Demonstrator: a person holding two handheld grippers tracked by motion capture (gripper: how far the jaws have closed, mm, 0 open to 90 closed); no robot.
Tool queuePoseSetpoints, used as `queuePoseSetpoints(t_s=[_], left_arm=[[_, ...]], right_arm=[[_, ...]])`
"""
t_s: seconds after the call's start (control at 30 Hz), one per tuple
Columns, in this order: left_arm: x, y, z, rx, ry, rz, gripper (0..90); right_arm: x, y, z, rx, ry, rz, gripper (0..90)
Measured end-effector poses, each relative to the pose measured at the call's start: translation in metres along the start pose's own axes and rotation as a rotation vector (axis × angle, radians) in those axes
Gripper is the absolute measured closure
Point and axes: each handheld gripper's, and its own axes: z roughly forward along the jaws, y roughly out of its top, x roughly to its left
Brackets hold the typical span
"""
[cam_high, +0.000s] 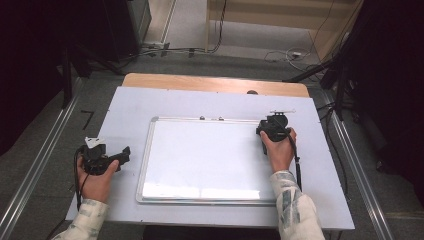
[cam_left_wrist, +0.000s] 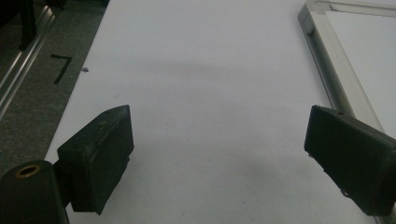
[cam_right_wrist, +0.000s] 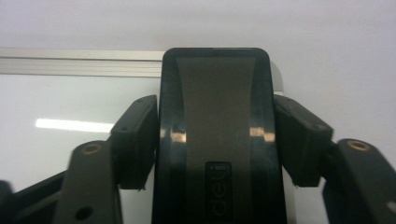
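So the right hand-held gripper (cam_high: 266, 136) is sitting at the top right corner of the whiteboard (cam_high: 200, 157), and it's got a black eraser (cam_right_wrist: 215, 135) between its jaws. In the right gripper view both pads sit flush against the eraser's sides, so it's grasping it. The eraser has a grey strip down the middle and its far end reaches over the board's aluminium frame at that corner.

The left hand-held gripper (cam_high: 120, 156) is just parked on the worktop (cam_high: 125, 110) to the left of the whiteboard, near its frame but apart from it. Its jaws are spread wide with nothing between them, just bare white worktop in the left gripper view, with the board's frame (cam_left_wrist: 327, 65) running along the right side.

Whiteboard itself lies flat in the middle of the worktop, looks wiped clean.
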Motion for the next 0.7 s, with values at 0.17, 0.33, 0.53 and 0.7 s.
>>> queuePoseSetpoints(t_s=[0.17,0.33,0.53,0.7], left_arm=[[-0.001,0.0,0.0,-0.003,-0.001,0.001,8.9],[-0.001,0.0,0.0,0.0,0.003,0.001,8.8],[-0.001,0.0,0.0,0.003,0.001,0.008,8.9],[-0.002,0.0,0.0,0.002,0.004,0.009,8.8]], right_arm=[[-0.001,-0.002,-0.009,-0.04,0.028,-0.013,27.2],[-0.003,-0.006,-0.018,-0.076,0.06,-0.029,26.2],[-0.008,-0.015,-0.033,-0.134,0.107,-0.053,21.9],[-0.013,-0.024,-0.047,-0.163,0.158,-0.077,19.2]])
